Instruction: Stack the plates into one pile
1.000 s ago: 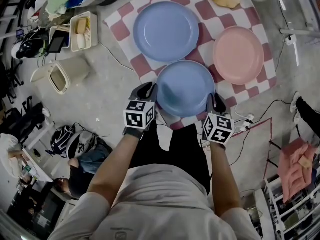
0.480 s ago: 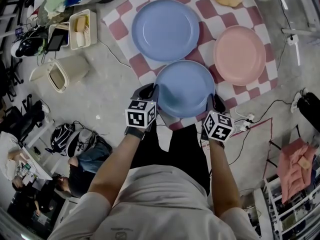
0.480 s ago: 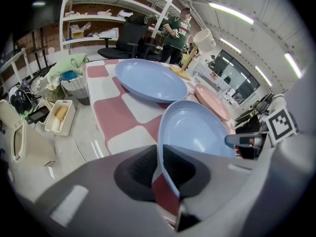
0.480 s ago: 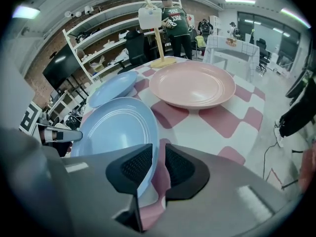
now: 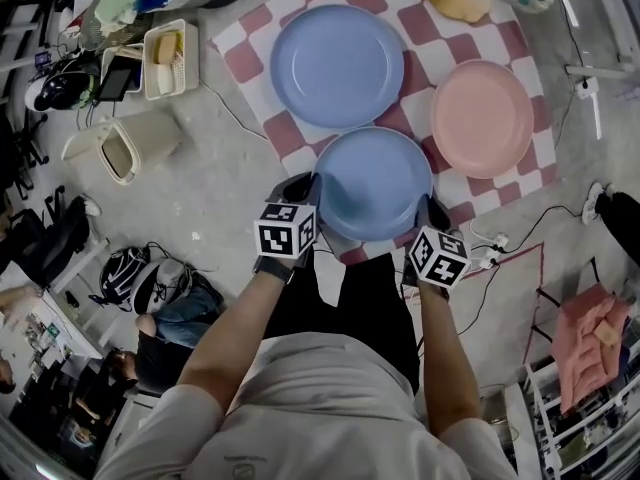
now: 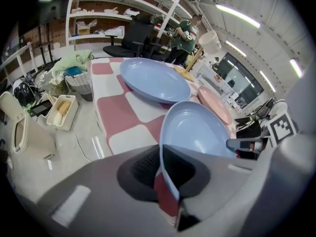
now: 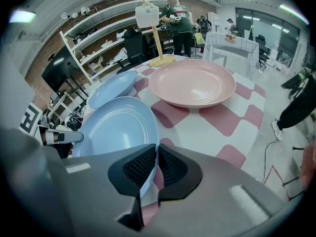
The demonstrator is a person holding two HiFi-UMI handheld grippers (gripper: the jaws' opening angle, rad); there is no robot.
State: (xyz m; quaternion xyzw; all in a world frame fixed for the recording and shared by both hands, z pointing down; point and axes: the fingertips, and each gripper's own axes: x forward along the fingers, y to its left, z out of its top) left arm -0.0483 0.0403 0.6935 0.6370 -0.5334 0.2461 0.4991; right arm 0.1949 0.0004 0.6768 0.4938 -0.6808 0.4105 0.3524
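Three plates lie on the checked cloth (image 5: 405, 23) on the floor. Your left claw (image 5: 300, 186) is shut tight on the left rim of the near blue plate (image 5: 372, 183). In the left gripper view the thin blue rim (image 6: 197, 132) runs right between the two dark pads of that claw (image 6: 165, 174), and the pads press on it. Your right claw (image 5: 430, 208) is on the other side of the same plate. Its jaws have just been closing, and in the right gripper view the rim (image 7: 118, 127) sits pinched between the pads of this claw (image 7: 154, 169). So you hold this plate from both sides.

The near blue plate is at the near edge of the cloth, close to your legs. You cannot tell if it is up off the cloth or resting on it.

The far blue plate (image 5: 336, 65) lies flat by the cloth's left edge, just beyond the one you hold. The pink plate (image 5: 483, 118) lies flat by the right edge of the cloth. No plate is on top of another one.
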